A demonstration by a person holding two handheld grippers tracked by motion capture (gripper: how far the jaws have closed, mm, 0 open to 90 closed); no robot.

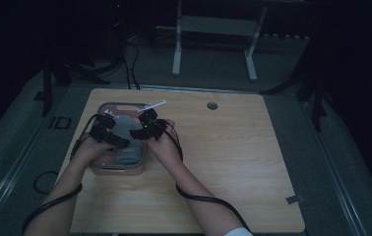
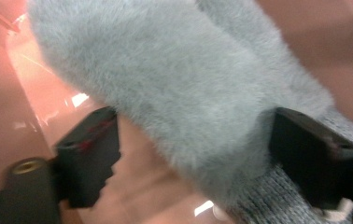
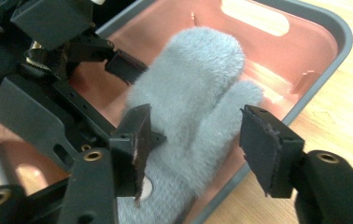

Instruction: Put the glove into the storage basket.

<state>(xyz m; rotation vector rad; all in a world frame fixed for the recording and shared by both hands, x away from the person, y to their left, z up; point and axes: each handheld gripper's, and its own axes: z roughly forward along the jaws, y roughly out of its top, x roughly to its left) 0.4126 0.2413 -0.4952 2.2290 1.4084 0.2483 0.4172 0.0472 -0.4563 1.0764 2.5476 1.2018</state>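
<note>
The left gripper [image 2: 191,158] has its jaws spread on either side of a grey fluffy mitten [image 2: 174,88], near the knitted cuff [image 2: 277,196]. The right gripper [image 3: 195,149] is also spread, straddling the mitten low down by its thumb [image 3: 240,100]. The mitten lies flat inside a pink tray [image 3: 305,70] with a grey rim [image 3: 342,32]. The tray sits on the left half of a wooden table [image 1: 233,162]. The mitten's long axis runs along the tray, with the fingertip end toward the tray's handle slot [image 3: 256,14].
</note>
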